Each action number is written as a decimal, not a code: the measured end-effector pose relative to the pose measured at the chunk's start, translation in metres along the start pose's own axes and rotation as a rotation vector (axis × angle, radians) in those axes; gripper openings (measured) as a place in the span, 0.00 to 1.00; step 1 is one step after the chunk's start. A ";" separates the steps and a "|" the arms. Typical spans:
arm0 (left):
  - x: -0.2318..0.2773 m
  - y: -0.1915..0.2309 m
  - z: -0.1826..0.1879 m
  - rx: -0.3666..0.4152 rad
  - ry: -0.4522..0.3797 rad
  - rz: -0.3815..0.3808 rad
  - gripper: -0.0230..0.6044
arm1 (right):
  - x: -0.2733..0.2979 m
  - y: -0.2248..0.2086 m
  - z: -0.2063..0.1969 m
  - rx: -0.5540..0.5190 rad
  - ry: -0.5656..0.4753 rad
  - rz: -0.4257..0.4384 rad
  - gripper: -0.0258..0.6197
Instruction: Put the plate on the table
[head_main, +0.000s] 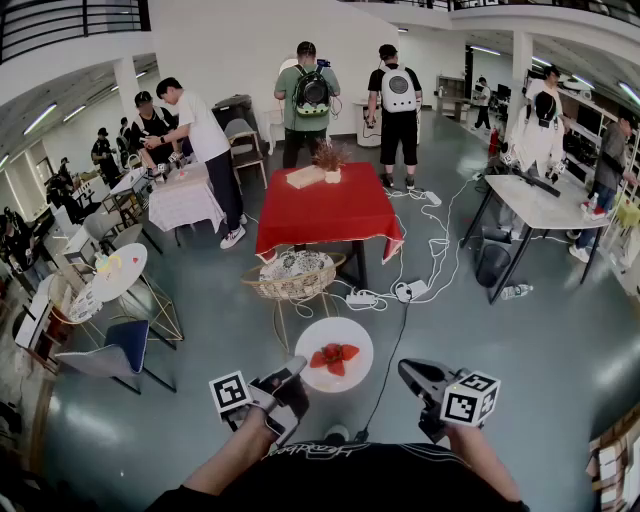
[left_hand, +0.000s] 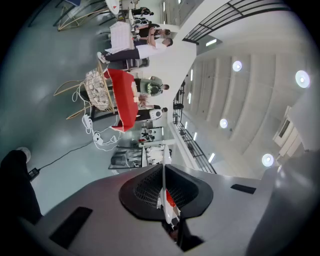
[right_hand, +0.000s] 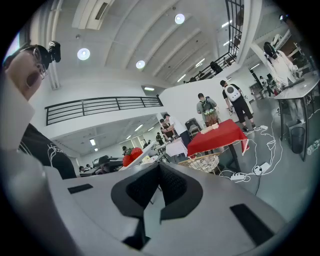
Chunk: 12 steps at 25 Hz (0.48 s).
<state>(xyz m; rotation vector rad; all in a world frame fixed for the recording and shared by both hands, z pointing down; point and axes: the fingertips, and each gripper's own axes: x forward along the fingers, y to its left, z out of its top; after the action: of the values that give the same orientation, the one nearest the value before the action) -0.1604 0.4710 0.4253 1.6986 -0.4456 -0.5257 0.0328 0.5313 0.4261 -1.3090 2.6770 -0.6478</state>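
Head view shows a grey floor (head_main: 520, 350) with a red-clothed table (head_main: 325, 210) standing well ahead of the person. On the table are a pale wooden block (head_main: 305, 177) and a small pot of dried plants (head_main: 331, 160). Just in front of the table, a wicker basket (head_main: 295, 280) sits on a thin wire stand. It is filled with black-and-white patterned material that I cannot identify.

Nearer the person, the white plate (head_main: 335, 352) is held in the air above the floor, short of the basket and table. It lies roughly level and face up and carries red fruit (head_main: 334, 357) at its middle. Being round, it has no long axis, and it reaches forward and to the right from the left gripper (head_main: 295, 375).

The left gripper is clamped on the plate's near rim. In the left gripper view the plate shows edge-on as a thin white line pinched between the pads.

The right gripper (head_main: 412, 375) is off to the right, apart from the plate. Its jaws are pressed together with nothing between them.
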 end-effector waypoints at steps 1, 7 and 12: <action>0.000 0.000 0.002 0.000 0.000 0.001 0.06 | 0.002 0.001 0.001 -0.001 0.001 0.000 0.05; -0.001 0.001 0.004 -0.009 -0.008 0.007 0.06 | 0.006 0.002 -0.001 0.005 0.004 0.004 0.05; -0.003 0.009 -0.001 -0.022 -0.006 0.016 0.06 | 0.003 -0.002 -0.011 0.032 0.007 -0.002 0.05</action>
<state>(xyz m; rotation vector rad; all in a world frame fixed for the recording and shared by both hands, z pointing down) -0.1619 0.4718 0.4341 1.6711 -0.4558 -0.5232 0.0296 0.5320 0.4368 -1.3037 2.6600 -0.6943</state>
